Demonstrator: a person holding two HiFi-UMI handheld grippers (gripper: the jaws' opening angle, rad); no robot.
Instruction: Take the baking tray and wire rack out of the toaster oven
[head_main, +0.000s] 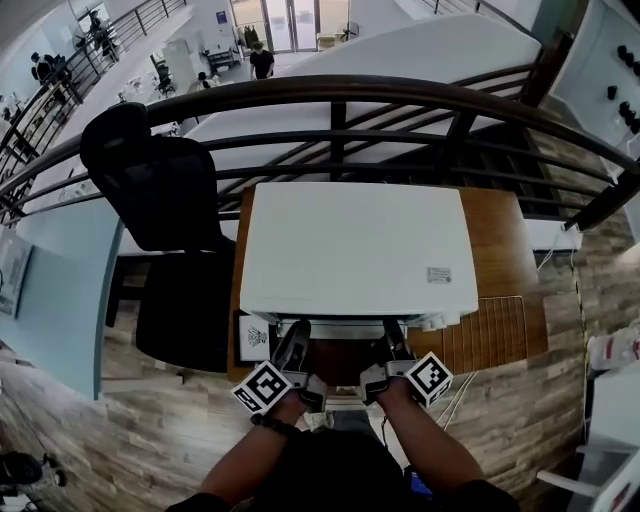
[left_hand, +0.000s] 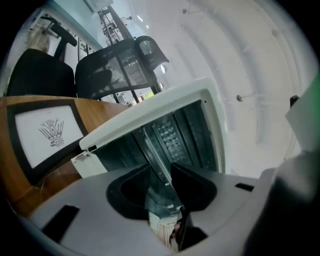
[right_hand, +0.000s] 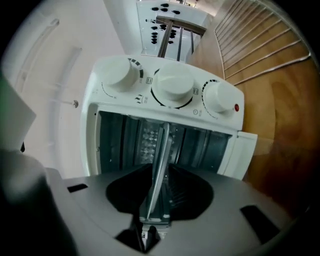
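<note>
While the left hand-held gripper (head_main: 292, 346) and the right hand-held gripper (head_main: 392, 346) sit side by side at the mouth of the toaster oven (head_main: 350, 240), each is turned on its side, so one jaw lies above and one below a thin metal edge. In both gripper views the jaws stand partly apart with that edge between them, and I see no pad pressing on it, so neither has a grip yet.

The edge looks like the front rim of the baking tray (right_hand: 161, 150). It is a flat, dull grey sheet seen edge-on, lying level and running straight ahead from the jaws into the dark cavity. Its rim runs left to right across the opening, and each hand is near one end, neither nearer than the other. The next move, as I judge it, is to close on the rim and pull straight back toward the body.

Beyond the rim, the oven is a smooth white box with three round white knobs (right_hand: 172, 85) and a dimpled back wall. It stands on a wooden counter (head_main: 500, 230). To its right a wire rack (head_main: 497, 335) of thin parallel rods lies flat on the wood, apparently already out.
</note>
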